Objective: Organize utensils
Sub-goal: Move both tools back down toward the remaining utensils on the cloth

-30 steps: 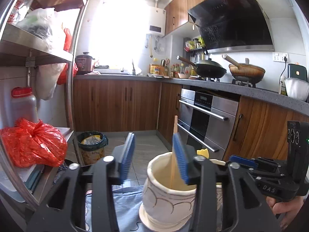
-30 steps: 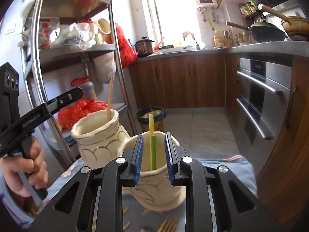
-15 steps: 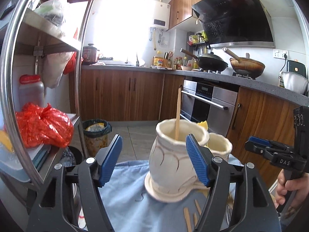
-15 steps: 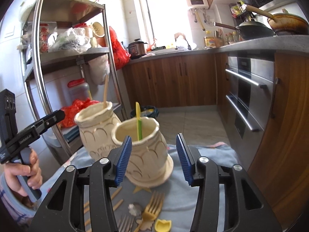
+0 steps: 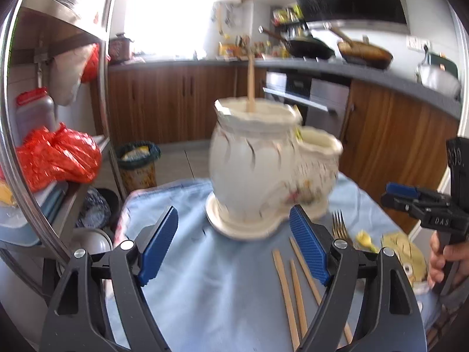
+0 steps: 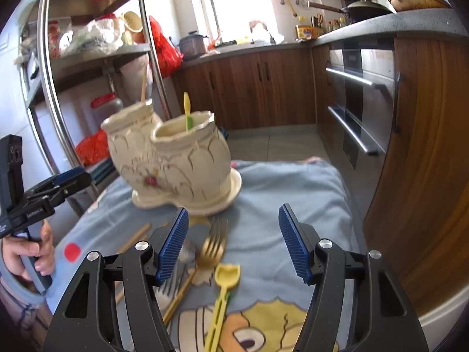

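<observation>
A cream double-pot holder (image 5: 258, 173) stands on the blue cloth (image 5: 205, 287); it also shows in the right wrist view (image 6: 176, 161). One pot holds a wooden chopstick (image 5: 251, 85), the other a yellow-green utensil (image 6: 187, 111). Loose chopsticks (image 5: 293, 290) lie on the cloth in front of it. A gold fork (image 6: 212, 246) and a yellow plastic utensil (image 6: 222, 293) lie nearby. My left gripper (image 5: 234, 246) is open and empty, short of the holder. My right gripper (image 6: 231, 243) is open and empty above the fork.
A steel shelf rack (image 6: 88, 67) with a red bag (image 5: 55, 155) stands left of the table. Wooden cabinets and an oven (image 6: 360, 96) line the right side. A bin (image 5: 137, 161) stands on the floor beyond the table.
Both grippers let go of the utensils they held in the pots, opened wide and pulled back from the holder. More of the cloth and the loose utensils now show.
</observation>
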A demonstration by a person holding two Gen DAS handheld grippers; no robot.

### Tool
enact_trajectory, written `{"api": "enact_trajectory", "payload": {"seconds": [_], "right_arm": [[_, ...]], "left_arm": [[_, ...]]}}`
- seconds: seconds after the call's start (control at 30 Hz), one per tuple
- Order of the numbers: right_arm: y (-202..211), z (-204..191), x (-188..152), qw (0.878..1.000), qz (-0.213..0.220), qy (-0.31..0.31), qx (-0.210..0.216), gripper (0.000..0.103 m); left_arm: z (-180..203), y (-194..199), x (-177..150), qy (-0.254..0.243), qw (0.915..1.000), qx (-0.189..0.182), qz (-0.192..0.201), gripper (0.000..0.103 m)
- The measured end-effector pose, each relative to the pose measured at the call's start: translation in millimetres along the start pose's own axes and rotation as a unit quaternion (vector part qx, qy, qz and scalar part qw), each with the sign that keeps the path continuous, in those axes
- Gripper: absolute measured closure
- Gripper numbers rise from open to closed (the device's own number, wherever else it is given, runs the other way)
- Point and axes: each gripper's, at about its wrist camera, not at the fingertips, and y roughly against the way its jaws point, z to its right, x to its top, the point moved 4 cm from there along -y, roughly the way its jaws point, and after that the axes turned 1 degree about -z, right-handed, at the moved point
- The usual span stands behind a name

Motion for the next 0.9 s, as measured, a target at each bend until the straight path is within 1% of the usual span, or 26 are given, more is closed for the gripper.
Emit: {"api": "enact_trajectory", "payload": {"seconds": [0.13, 0.17, 0.3, 0.47, 0.67, 0.73, 0.8, 0.9], "right_arm": [[0, -2, -11, 1.000, -0.018, 0.008, 0.001, 0.038], [-1, -3, -14, 1.000, -0.025, 0.011, 0.001, 0.038], [-1, -5, -19, 0.999, -0.039, 0.015, 0.004, 0.038], [-7, -6, -32, 0.997, -0.075, 0.025, 0.003, 0.038], [-8, -7, -40, 0.994, -0.099, 0.036, 0.005, 0.038], [-10, -8, -44, 0.993, -0.114, 0.040, 0.013, 0.038], [-11, -11, -47, 0.991, -0.125, 0.047, 0.016, 0.038], [-13, -18, -52, 0.987, -0.141, 0.068, 0.020, 0.042]], "left_arm": [[12, -10, -19, -0.017, 0.9987, -0.010, -0.047, 0.029], [15, -13, -24, -0.023, 0.9977, -0.005, -0.063, 0.034], [23, -24, -39, -0.032, 0.9936, -0.011, -0.107, 0.044], [28, -30, -48, -0.037, 0.9903, -0.027, -0.131, 0.048], [35, -35, -56, -0.050, 0.9861, -0.035, -0.155, 0.050], [36, -37, -59, -0.054, 0.9847, -0.033, -0.162, 0.051], [36, -39, -60, -0.054, 0.9836, -0.035, -0.169, 0.056], [36, -41, -62, -0.053, 0.9819, -0.037, -0.178, 0.060]]}}
